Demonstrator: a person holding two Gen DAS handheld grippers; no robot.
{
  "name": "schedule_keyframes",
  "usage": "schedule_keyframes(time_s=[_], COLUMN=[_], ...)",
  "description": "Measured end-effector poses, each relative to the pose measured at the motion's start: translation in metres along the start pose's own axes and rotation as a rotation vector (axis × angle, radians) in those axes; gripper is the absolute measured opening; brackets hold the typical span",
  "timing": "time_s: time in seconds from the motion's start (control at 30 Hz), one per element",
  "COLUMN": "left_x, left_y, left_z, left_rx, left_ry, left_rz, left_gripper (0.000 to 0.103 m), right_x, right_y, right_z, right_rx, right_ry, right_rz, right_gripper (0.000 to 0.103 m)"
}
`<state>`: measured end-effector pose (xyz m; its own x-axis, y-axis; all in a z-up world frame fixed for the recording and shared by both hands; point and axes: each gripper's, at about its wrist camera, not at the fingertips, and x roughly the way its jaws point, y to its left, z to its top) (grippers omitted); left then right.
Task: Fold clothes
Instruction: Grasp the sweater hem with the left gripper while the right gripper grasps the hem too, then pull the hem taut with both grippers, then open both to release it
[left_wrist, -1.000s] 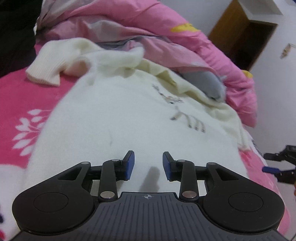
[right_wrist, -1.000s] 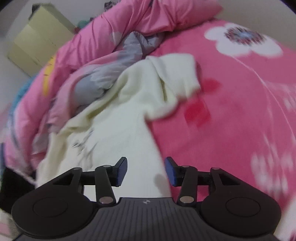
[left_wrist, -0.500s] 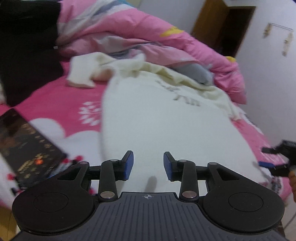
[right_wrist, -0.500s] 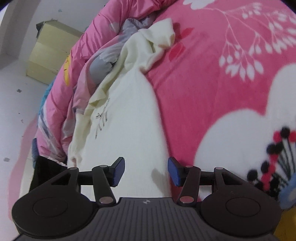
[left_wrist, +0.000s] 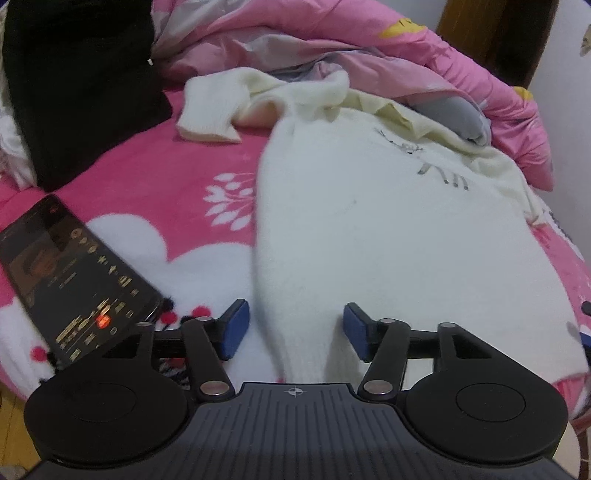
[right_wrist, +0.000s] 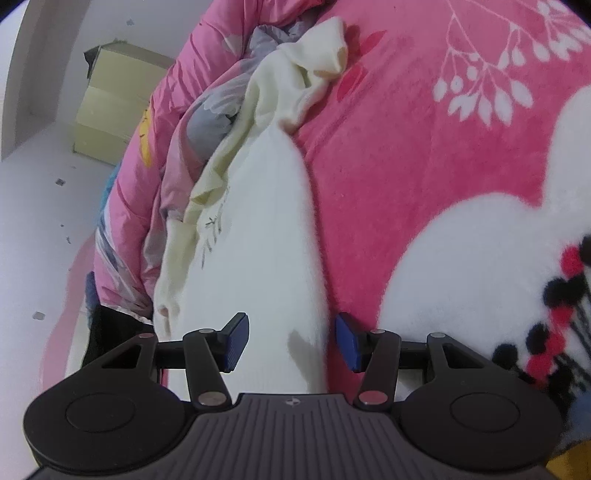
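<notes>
A white fluffy sweater (left_wrist: 388, 221) with a small grey print lies spread on the pink bed, one ribbed sleeve (left_wrist: 210, 110) bunched at the far end. My left gripper (left_wrist: 295, 332) hovers at the sweater's near hem corner; its jaws are opening, the blue pads stand apart on either side of the hem edge and do not press it. In the right wrist view the same sweater (right_wrist: 258, 229) runs away from me. My right gripper (right_wrist: 291, 341) is open over its near edge, with fabric below the gap and no pad touching it.
A phone (left_wrist: 74, 273) with a lit screen lies on the pink flowered blanket (left_wrist: 155, 192) to the left of the hem. A black garment (left_wrist: 81, 81) is heaped at far left, and a crumpled pink quilt (left_wrist: 406, 48) lies behind the sweater. Beyond the bed stands a pale cabinet (right_wrist: 110, 107).
The left gripper has drawn back toward the near hem and its jaws have spread wider. The right gripper sank and pulled back along the sweater's edge, with its jaws unchanged.
</notes>
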<state>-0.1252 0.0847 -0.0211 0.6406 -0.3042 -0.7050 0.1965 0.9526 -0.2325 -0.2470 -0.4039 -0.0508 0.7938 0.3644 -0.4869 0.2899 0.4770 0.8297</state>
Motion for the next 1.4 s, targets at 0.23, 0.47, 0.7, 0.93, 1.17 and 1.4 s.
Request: schedule_keyframes(time_s=[0.23, 0.47, 0.7, 0.93, 1.17, 1.4], left_x=[0.015, 0.022, 0.019, -0.001, -0.025, -0.045], left_y=[0.0, 0.001, 0.003, 0.006, 0.011, 0.019], left_z=[0.011, 0.022, 0.021, 0.024, 0.021, 0.009], left_rx=[-0.065, -0.133, -0.17, -0.202, -0.22, -0.21], left_ry=[-0.004, -0.008, -0.027, -0.074, -0.081, -0.062], left_rz=[-0.025, -0.04, -0.038, -0.079, -0.135, -0.17], left_gripper=[0.07, 0.042, 0.01, 0.007, 0.007, 0.007], right_x=[0.023, 0.046, 0.042, 0.019, -0.002, -0.017], right_y=[0.007, 0.014, 0.009, 0.023, 0.041, 0.038], right_z=[0.013, 0.022, 0.014, 0.001, -0.007, -0.021], right_rx=[-0.027, -0.073, -0.076, -0.128, -0.144, -0.125], right_ry=[0.033, 0.082, 0.098, 0.059, 0.039, 0.049], right_rz=[0.035, 0.109, 0.087, 0.061, 0.079, 0.078], right_gripper=[0.063, 0.065, 0.017, 0.009, 0.009, 0.009])
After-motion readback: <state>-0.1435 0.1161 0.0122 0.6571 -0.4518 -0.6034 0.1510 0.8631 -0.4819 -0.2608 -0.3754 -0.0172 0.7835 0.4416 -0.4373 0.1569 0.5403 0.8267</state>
